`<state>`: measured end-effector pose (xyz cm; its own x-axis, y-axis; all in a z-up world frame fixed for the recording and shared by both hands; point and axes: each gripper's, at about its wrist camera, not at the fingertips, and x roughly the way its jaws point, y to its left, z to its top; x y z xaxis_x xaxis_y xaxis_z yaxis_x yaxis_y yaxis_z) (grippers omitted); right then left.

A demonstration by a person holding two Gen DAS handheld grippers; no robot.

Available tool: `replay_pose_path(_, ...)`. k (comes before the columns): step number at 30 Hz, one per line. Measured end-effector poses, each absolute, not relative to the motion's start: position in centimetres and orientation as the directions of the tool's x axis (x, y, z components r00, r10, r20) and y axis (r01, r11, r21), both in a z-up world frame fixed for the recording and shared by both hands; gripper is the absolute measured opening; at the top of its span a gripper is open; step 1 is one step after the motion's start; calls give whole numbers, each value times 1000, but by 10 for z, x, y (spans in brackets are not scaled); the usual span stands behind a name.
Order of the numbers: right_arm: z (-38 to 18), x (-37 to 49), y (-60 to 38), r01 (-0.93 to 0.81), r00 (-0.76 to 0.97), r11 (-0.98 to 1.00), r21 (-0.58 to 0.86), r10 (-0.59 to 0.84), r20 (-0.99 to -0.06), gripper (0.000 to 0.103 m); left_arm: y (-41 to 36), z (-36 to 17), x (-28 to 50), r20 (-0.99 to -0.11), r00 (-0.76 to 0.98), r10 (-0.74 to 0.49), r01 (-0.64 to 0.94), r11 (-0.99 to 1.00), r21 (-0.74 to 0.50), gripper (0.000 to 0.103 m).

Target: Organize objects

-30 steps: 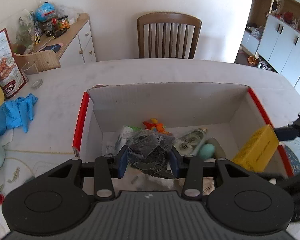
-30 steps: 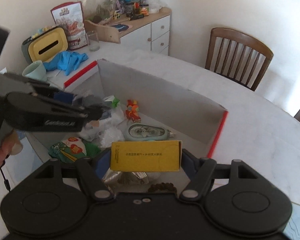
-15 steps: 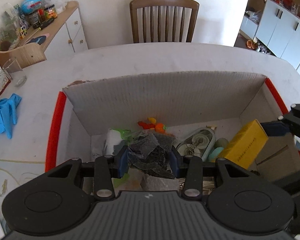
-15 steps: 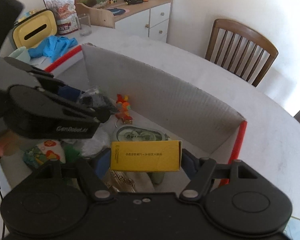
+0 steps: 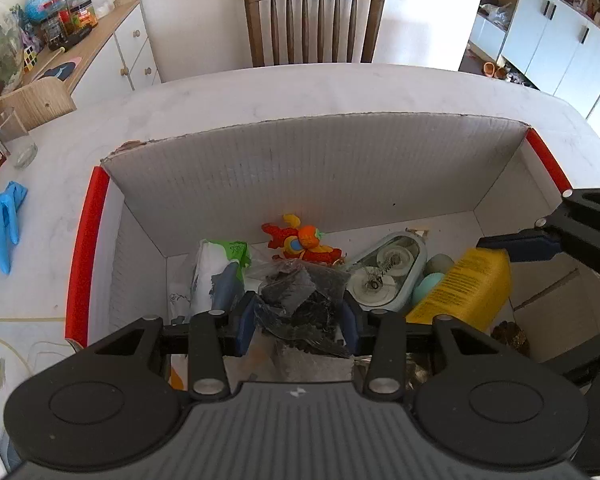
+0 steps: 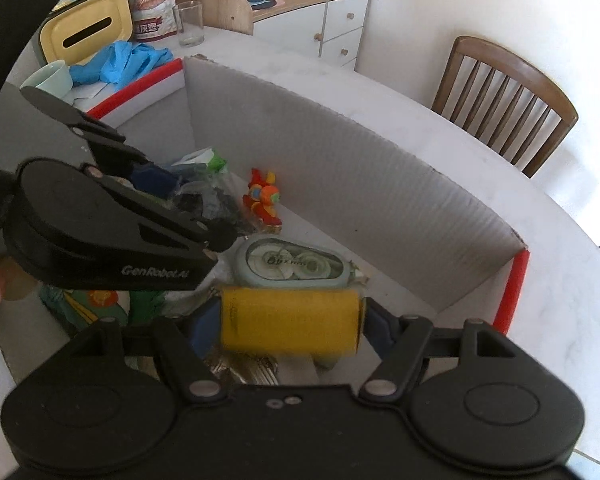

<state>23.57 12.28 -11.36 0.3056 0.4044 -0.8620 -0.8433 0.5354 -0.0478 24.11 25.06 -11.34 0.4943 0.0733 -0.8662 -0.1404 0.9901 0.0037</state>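
**Two items poised over the box, ready to be set down**

Left gripper (image 5: 298,322) clamped on a crinkled dark plastic packet (image 5: 300,296), low centre of the left wrist view. Right gripper (image 6: 290,326) spread wide around a yellow carton (image 6: 290,320), pads on both ends; slightly blurred in the lower middle of the right wrist view. Both loads hanging inside the walls of the cardboard box (image 5: 312,172), above its clutter.

To finish well: lower until each item rests on something, then part the jaws gently. Packet probably soft and light, so likely to cling to a pad; worth a slow release. Carton better laid flat than dropped on edge.

Open floor only at lower right of the left wrist view, beside the carton. Middle crowded: orange toy (image 5: 300,240), tape dispenser (image 5: 384,272). Tall grey back wall across the frame's centre, red-edged side rims left and right; exit straight upward safest. Grippers near each other, so one at a time.
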Motion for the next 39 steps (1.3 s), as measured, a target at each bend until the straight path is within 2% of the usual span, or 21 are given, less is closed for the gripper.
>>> replay_pose_path(5, -110, 234, 120, -840, 310, 540, -45, 410, -858, 76, 251, -112, 240, -865, 494, 83, -145, 989, 12, 48)
replay_pose_path(9, -103, 232, 115, -837, 320, 546, -46, 418, -850, 78, 250, -104, 237, -852, 517, 84, -156, 988, 2, 60)
replay_pose_path(23, -62, 211, 89, -818, 374, 573, -50, 464, -803, 83, 228, -61, 210, -787, 607, 113, -139, 990, 34, 69)
replay_pose_path(31, -37, 196, 70, -808, 404, 588, -39, 504, -763, 86, 221, -37, 183, -743, 659, 118, -158, 987, 17, 78)
replay_pose_path(39, -18, 179, 48, -802, 427, 597, -27, 540, -725, 92, 216, -21, 155, -697, 710, 104, -163, 986, -19, 84)
